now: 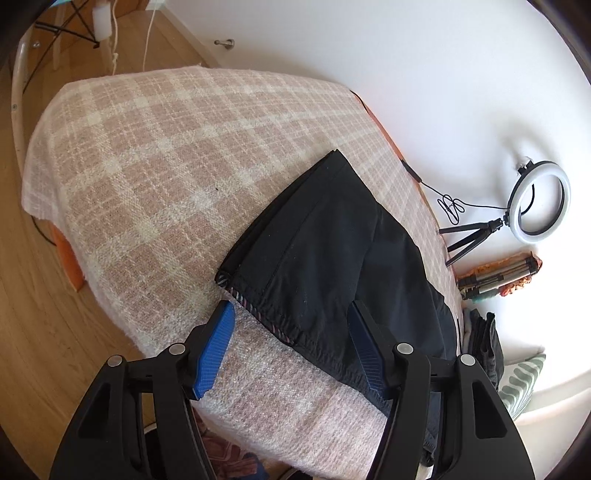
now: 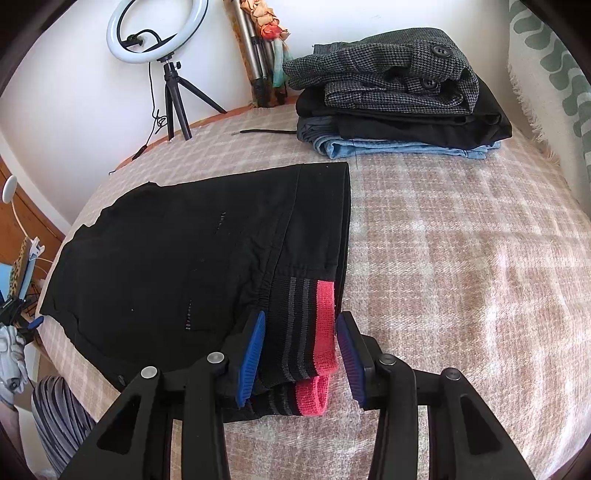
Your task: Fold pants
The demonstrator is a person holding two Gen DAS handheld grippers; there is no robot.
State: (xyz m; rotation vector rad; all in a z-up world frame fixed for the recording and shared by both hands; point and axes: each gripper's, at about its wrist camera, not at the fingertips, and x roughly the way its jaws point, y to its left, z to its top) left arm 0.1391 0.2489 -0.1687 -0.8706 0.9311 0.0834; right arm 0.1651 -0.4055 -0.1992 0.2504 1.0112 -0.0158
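the black pants (image 1: 332, 258) run under the gripper frame, hidden.

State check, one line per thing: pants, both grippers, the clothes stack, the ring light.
Black pants with pink-striped elastic waistband: folded flat on the checked pink blanket.
Left gripper: open, nothing pinched.
Right gripper: open, astride the waistband, pads not pressing it.
Stack of folded clothes, grey houndstooth on top: folded, piled, untouched.
White ring light on black tripod: upright; lit or not, unclear.

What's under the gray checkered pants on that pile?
Under the gray checkered pants lies a black folded garment, then light blue jeans at the bottom, on the plaid blanket. Only their edges show; the rest is covered, so any thinner layers between cannot be seen.
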